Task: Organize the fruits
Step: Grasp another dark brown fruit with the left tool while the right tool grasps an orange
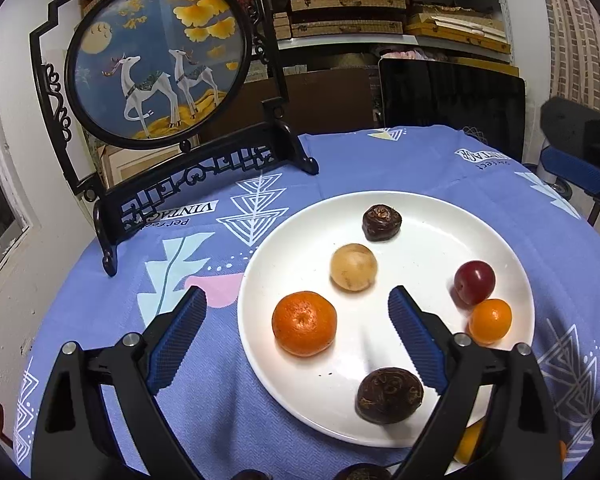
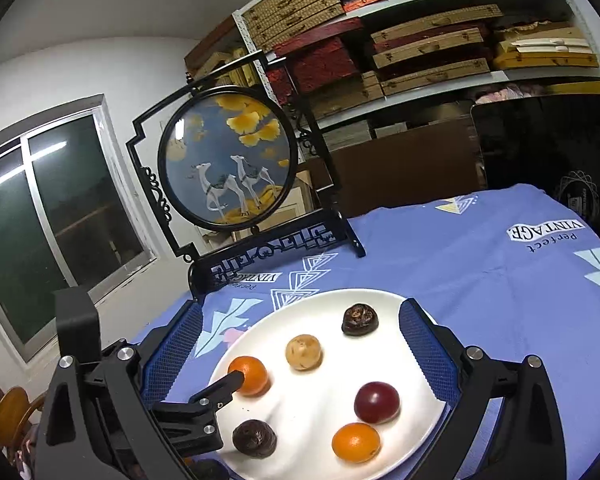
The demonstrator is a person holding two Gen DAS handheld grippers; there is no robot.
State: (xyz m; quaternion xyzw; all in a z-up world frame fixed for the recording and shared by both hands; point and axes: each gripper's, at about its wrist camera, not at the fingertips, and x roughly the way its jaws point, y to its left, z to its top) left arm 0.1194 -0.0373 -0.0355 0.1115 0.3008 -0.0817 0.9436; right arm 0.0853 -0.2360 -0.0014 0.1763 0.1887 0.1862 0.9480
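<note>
While my left gripper (image 1: 296, 300) hangs with its jaws spread wide above the white plate (image 1: 428, 216), six fruits lie apart on that plate, which rests on a surface draped in a blue patterned cloth (image 1: 380, 160). Between the blue pads, near the plate's left rim, sits the large orange (image 1: 304, 323); my left gripper grips nothing. A pale beige fruit (image 1: 353, 267) lies near the plate's middle, a dark wrinkled fruit (image 1: 381, 223) toward the far rim, and a second dark fruit (image 1: 390, 395) at the near rim. At the plate's right side a red plum (image 1: 474, 282) rests just beside a small orange (image 1: 490, 321); whether they touch I cannot tell. My right gripper (image 2: 300, 348) is likewise wide open and empty, hovering over the plate's near side with the plate (image 2: 320, 448) framed between its fingers. Beyond the plate's far-left rim stands a black-framed round deer screen (image 1: 156, 64) on the cloth. Behind it, shelves (image 2: 420, 40) hold stacked boxes, and left of the screen in the right wrist view is a window (image 2: 60, 216).
</note>
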